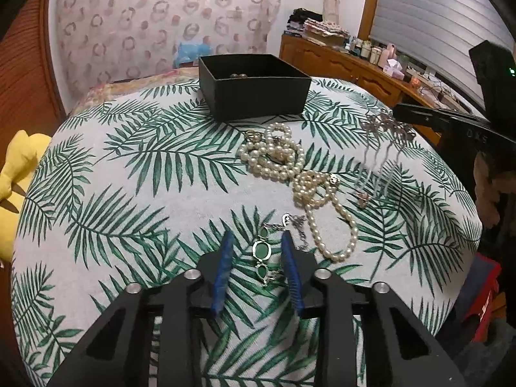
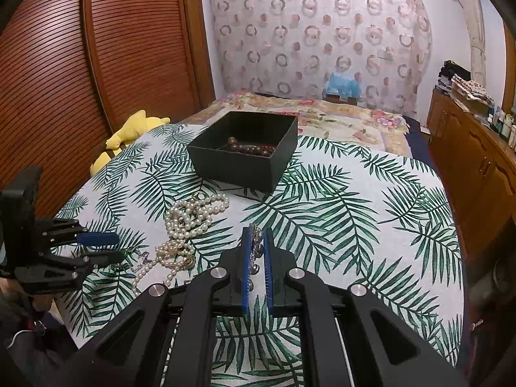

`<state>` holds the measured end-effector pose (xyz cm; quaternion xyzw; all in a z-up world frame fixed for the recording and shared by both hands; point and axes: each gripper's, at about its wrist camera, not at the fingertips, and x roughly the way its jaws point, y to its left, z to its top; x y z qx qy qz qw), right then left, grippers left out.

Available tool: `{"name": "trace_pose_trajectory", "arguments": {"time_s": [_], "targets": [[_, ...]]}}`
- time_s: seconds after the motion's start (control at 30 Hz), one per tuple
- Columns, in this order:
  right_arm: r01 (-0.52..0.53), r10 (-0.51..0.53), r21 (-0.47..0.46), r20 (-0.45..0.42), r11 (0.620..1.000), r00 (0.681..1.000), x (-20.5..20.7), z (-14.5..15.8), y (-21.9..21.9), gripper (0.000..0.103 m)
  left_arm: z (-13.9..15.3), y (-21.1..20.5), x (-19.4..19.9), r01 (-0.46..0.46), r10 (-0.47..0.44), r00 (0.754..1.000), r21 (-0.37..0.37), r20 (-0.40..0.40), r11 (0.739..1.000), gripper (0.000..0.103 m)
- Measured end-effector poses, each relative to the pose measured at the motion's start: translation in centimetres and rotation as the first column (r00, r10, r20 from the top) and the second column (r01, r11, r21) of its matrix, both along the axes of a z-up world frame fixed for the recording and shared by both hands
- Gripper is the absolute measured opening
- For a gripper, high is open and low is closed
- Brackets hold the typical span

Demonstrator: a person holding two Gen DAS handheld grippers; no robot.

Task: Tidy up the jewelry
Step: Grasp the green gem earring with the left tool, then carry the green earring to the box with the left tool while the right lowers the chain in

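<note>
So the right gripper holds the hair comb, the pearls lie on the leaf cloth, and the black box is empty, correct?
Not quite: the black box is not empty. The right wrist view shows brown beads inside. The right gripper does hold the hair comb, and the pearls lie on the leaf cloth.

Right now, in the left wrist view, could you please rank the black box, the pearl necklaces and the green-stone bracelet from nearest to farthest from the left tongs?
1. Green-stone bracelet: between the left tongs.
2. Pearl necklaces: piled beyond, slightly right.
3. Black box: farthest, at the cloth's far edge.
</note>
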<state>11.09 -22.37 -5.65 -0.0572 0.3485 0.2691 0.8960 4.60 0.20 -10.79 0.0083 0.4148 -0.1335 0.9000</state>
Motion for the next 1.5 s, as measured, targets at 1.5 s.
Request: {"name": "trace_pose_trajectory", "arguments": {"time_s": [1.5], "targets": [[0.019, -0.023, 0.039, 0.110, 0.999, 0.994, 8.3, 4.7, 3.2, 0.009, 8.4, 0.9, 4.9, -0.008, 0.006, 0.981, 0.011, 0.194, 1.000, 0.006]]}}
